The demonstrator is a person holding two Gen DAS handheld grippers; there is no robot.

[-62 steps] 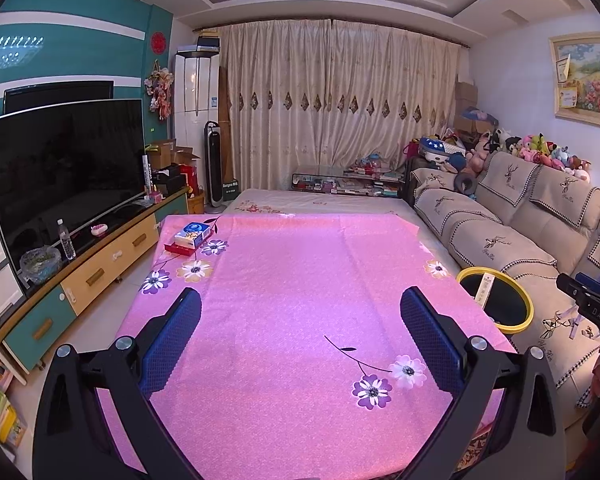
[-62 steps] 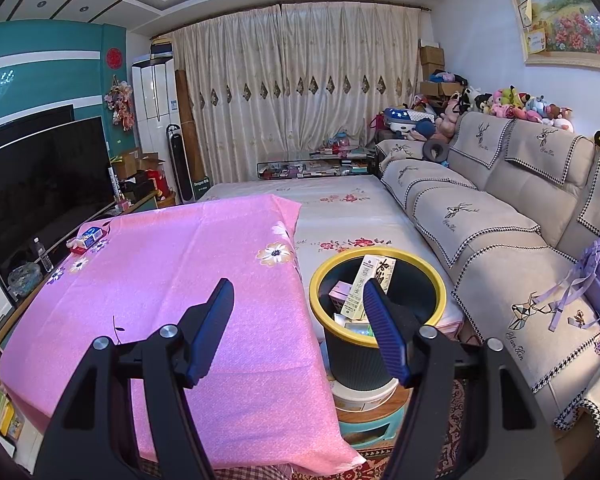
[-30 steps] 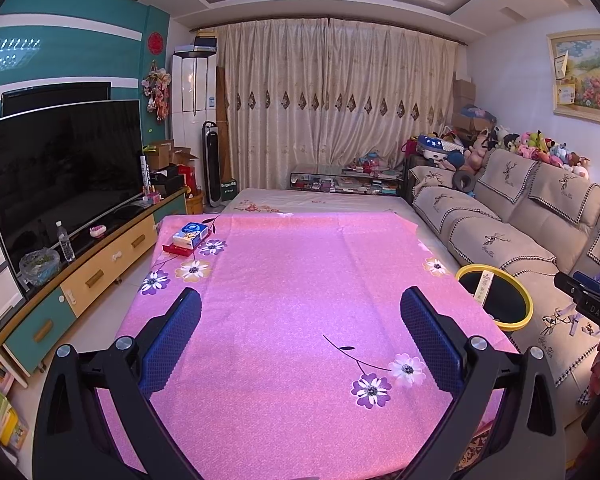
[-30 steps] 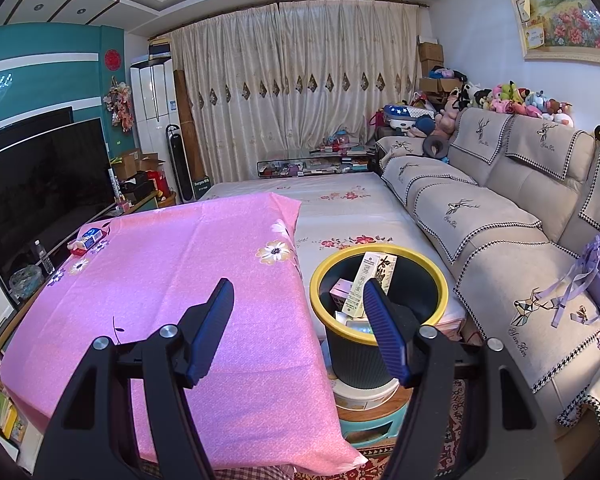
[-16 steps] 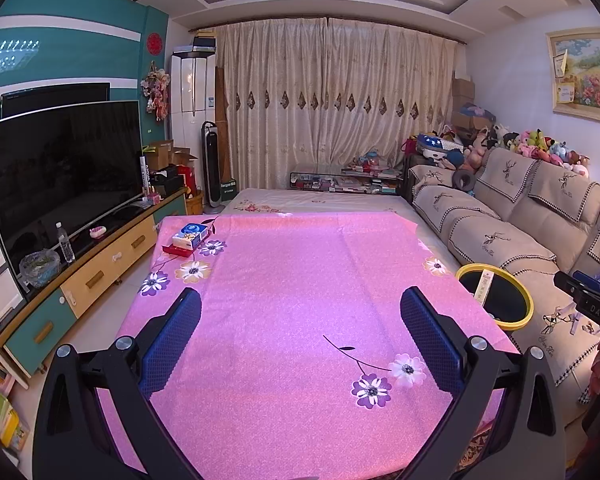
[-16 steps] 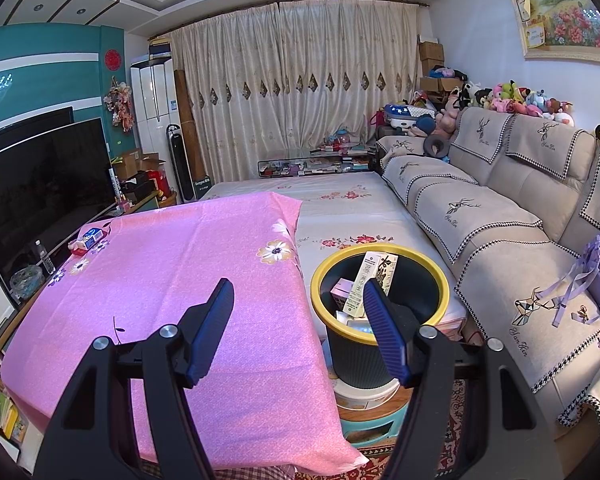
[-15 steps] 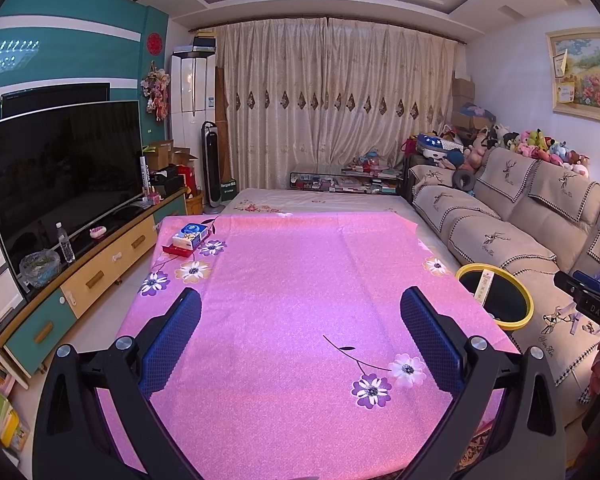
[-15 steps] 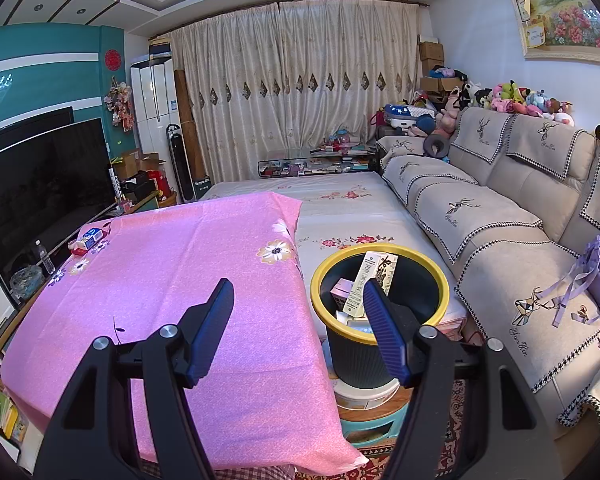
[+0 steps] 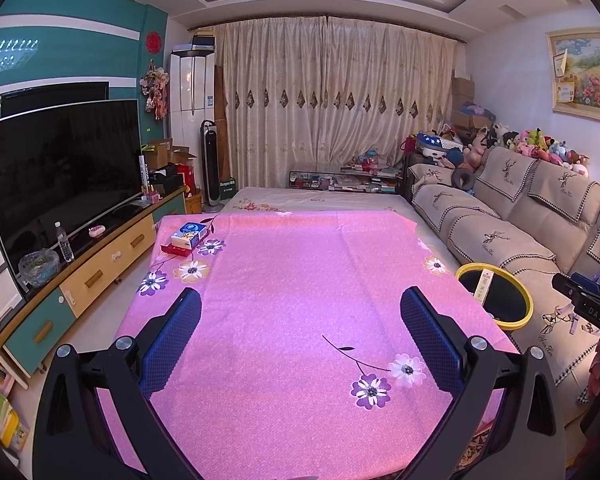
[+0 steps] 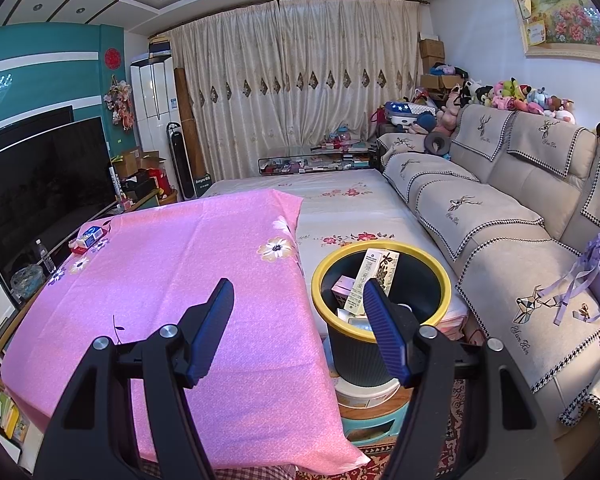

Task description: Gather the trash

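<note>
Nothing has moved since the earlier frames: both hand-held grippers hold the same pose, and the scene around them is unchanged.

From the left wrist view, the left hand-held gripper [image 9: 300, 316] points slightly downward over the tabletop covered in a pink floral cloth [image 9: 292, 280], its blue-padded jaws spread wide with only cloth between them. At about ten o'clock, near the far corner of the cloth, a blue and white tissue pack [image 9: 189, 234] lies on a flat red box [image 9: 176, 249]. At three o'clock, just off the cloth's edge, stands the black waste bin with a yellow rim [image 9: 528, 312], a tall white carton leaning inside it. The tip of the right hand-held gripper [image 9: 580, 300] shows at the frame's right edge, beyond the bin.

From the right wrist view, the right hand-held gripper [image 10: 298, 298] also tilts slightly down, jaws apart and empty, straddling the cloth's edge. The bin [image 10: 436, 316] sits at about one o'clock, just behind the right jaw, holding a tall white printed carton [image 10: 370, 276] and other small boxes. A beige sofa [image 10: 500, 220] runs along the right.
</note>
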